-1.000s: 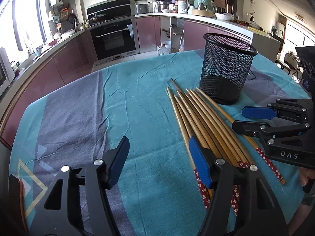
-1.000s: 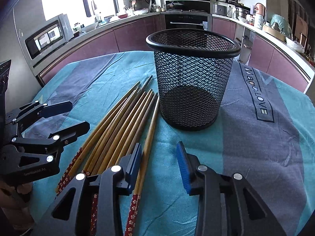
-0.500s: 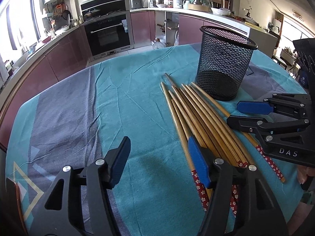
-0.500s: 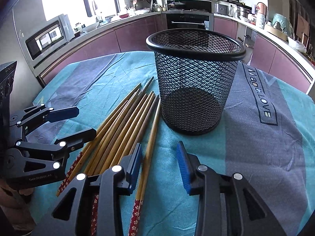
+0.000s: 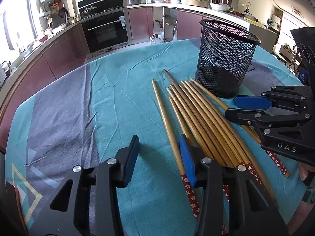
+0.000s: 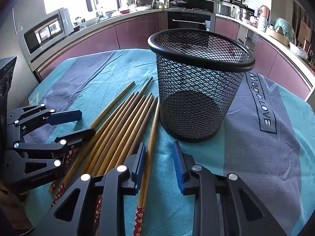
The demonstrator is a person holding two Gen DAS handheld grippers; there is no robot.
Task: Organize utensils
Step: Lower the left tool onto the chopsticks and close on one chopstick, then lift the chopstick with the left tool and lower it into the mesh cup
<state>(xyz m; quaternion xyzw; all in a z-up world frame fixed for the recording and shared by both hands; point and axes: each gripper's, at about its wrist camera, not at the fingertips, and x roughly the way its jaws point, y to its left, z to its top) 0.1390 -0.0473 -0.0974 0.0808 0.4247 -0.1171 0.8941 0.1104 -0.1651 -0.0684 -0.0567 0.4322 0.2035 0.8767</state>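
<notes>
Bundle of wooden chopsticks point(image 5: 198, 118) lying flat on the teal tablecloth point(image 5: 122, 98), long axes nearly parallel; tapered tips point away from both claws toward the upright black mesh basket point(image 6: 196, 90), red flower-patterned butts toward the cameras. Left gripper point(image 5: 159, 161): jaws have just been closing and stand partly apart with bare cloth between them; the leftmost chopstick point(image 5: 167, 122) runs just inside the right-hand blue pad, contact uncertain, and the remaining sticks lie to the right of that finger. Right gripper point(image 6: 160, 164): jaws likewise just closing, narrowly apart and holding nothing; the rightmost chopstick point(image 6: 151, 135) lies alongside the left-hand pad, the bundle fanning out to its left, the basket directly ahead and near
</notes>
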